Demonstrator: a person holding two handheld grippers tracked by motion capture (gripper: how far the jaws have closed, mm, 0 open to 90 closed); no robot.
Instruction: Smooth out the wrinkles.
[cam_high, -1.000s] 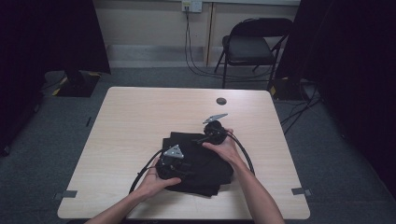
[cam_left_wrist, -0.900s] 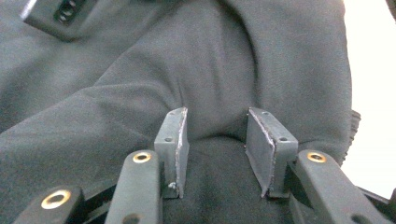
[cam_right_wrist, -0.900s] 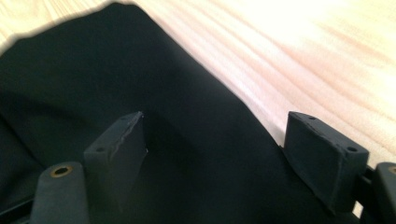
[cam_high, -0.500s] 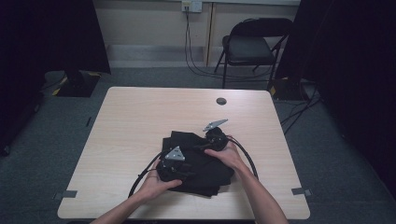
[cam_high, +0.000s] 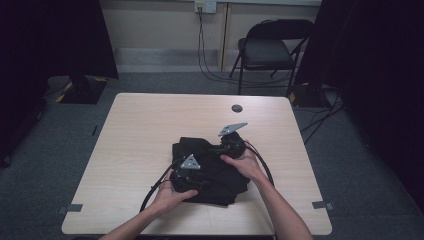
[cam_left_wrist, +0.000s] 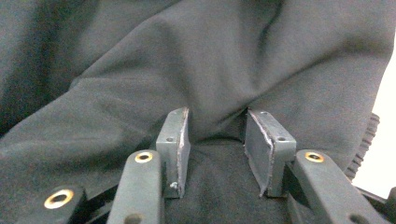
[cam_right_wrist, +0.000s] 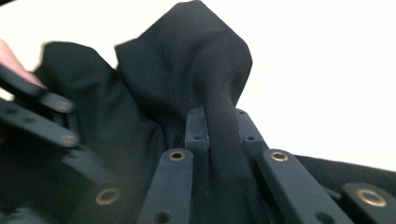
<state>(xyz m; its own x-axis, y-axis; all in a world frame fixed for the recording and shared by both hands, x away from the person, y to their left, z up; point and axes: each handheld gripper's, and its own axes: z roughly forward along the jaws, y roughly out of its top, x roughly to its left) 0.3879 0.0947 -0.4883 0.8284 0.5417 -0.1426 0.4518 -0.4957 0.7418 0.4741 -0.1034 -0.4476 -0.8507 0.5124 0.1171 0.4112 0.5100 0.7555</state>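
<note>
A pale wooden table (cam_high: 150, 130) stands on grey carpet, a folding chair (cam_high: 267, 50) behind. The black garment (cam_high: 212, 172) lies crumpled near the front edge (no clear long axis). The right gripper (cam_right_wrist: 219, 128), its jaws just closed, pinches a raised fold; the left gripper (cam_left_wrist: 217, 149) stands half-open around cloth, whether gripping I cannot tell.

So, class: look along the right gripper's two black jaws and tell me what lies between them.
A bunched fold of the black garment lies between the right gripper's jaws, which have just been closing onto it; the right gripper view shows this.
</note>
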